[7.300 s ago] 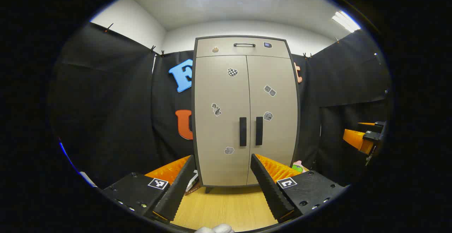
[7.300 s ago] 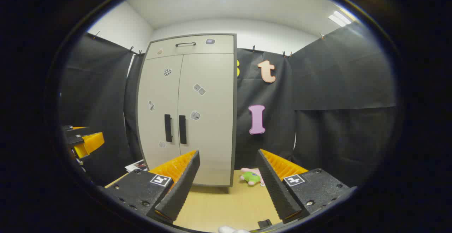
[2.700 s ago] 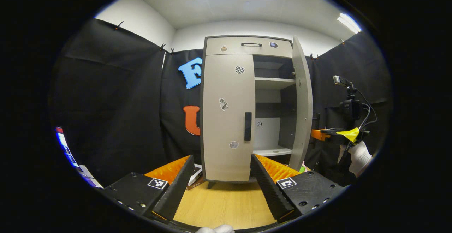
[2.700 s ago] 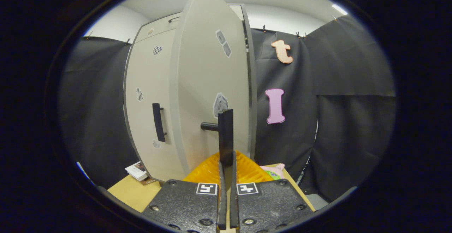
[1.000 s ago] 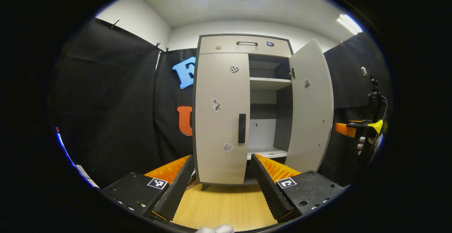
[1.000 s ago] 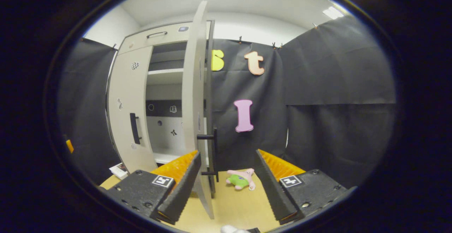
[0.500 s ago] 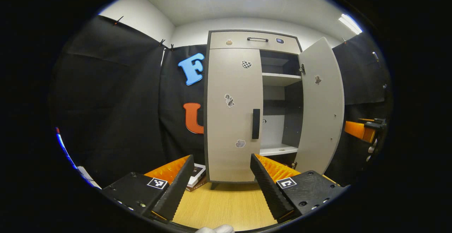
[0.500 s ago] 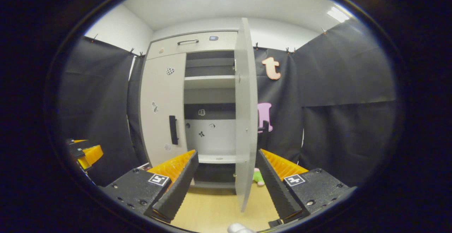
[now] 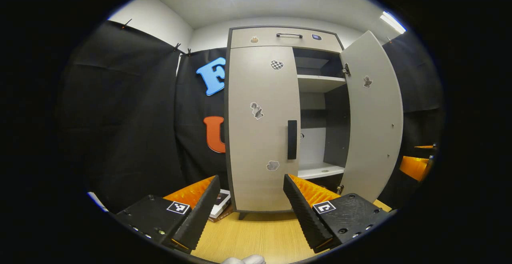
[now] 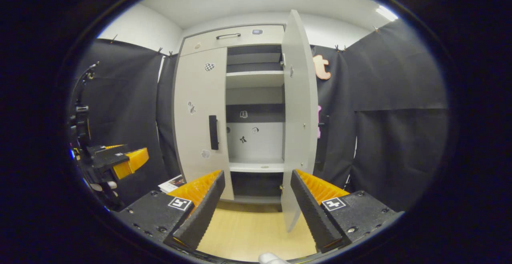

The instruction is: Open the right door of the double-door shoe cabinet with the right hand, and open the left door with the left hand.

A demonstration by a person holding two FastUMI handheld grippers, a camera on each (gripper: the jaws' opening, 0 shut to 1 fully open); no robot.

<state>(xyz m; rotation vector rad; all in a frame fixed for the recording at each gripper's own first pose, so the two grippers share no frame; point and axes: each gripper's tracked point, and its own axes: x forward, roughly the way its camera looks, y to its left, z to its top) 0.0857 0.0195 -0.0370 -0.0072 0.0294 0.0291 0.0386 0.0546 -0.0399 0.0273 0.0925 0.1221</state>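
Observation:
The beige shoe cabinet [image 9: 276, 38] stands ahead on the wooden floor. Its right door [image 9: 374, 116] is swung wide open, showing the shelves [image 9: 320, 84] inside. The left door [image 9: 262, 128] is closed, and its black handle [image 9: 292, 139] sits at mid height near the inner edge. My left gripper [image 9: 248, 208] is open, a short way in front of the left door and below the handle. My right gripper [image 10: 256, 204] is open and holds nothing, back from the open right door [image 10: 298, 112]. In the right gripper view the left gripper [image 10: 120, 158] shows at the far left.
A book [image 9: 222, 200] lies on the floor by the cabinet's left foot. Black cloth walls close in on both sides. The right gripper's orange finger [image 9: 414, 166] shows at the right edge of the left gripper view. A top drawer with a handle [image 9: 289, 35] sits above the doors.
The right gripper has let go of the right door's handle and drawn back, leaving that door wide open. The left gripper has moved closer to the left door.

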